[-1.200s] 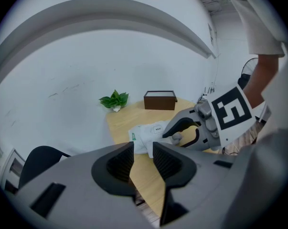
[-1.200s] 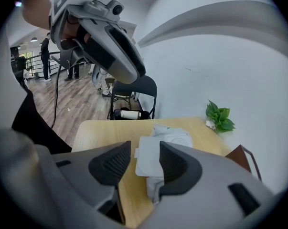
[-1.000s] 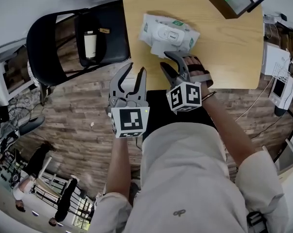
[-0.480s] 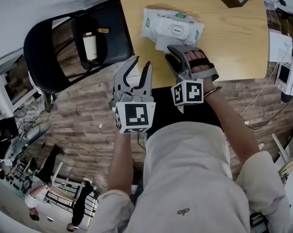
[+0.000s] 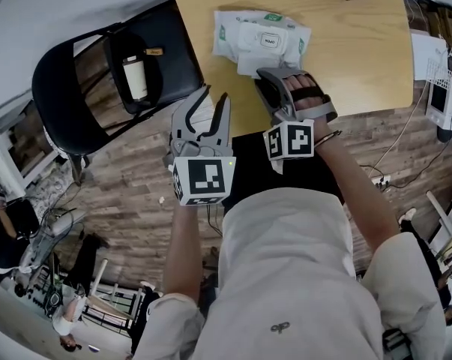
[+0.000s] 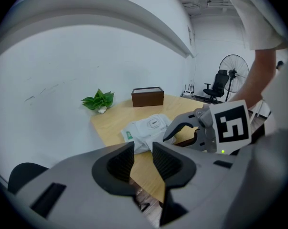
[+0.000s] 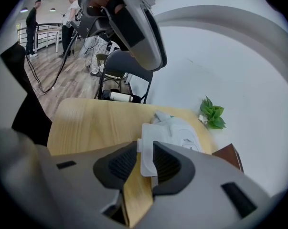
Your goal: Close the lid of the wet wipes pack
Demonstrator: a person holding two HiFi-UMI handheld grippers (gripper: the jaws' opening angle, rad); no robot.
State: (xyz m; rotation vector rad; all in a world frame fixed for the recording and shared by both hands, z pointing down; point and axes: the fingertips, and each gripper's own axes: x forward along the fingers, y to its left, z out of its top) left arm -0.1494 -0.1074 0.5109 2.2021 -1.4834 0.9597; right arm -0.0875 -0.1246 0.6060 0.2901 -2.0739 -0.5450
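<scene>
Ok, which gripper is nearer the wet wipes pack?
Right. The right gripper sits at the near edge of the pack, jaws having just closed on its lid; the left gripper hangs beside the table, clear of it.

Bright, even indoor light falls from overhead, throwing only soft shadows on the pale wooden surface point(image 5: 345, 58). Both gripper views sit inside dark round vignettes and curve strongly at the edges; their foregrounds look slightly soft.

Under you, lower left: wood-plank floor point(image 5: 128, 201). Upper left: black folding chair point(image 5: 61, 96), beside your light wooden table point(image 5: 360, 58) at top. Left gripper view: white wall point(image 6: 53, 80) left, standing fan point(image 6: 235, 72) far right.
</scene>
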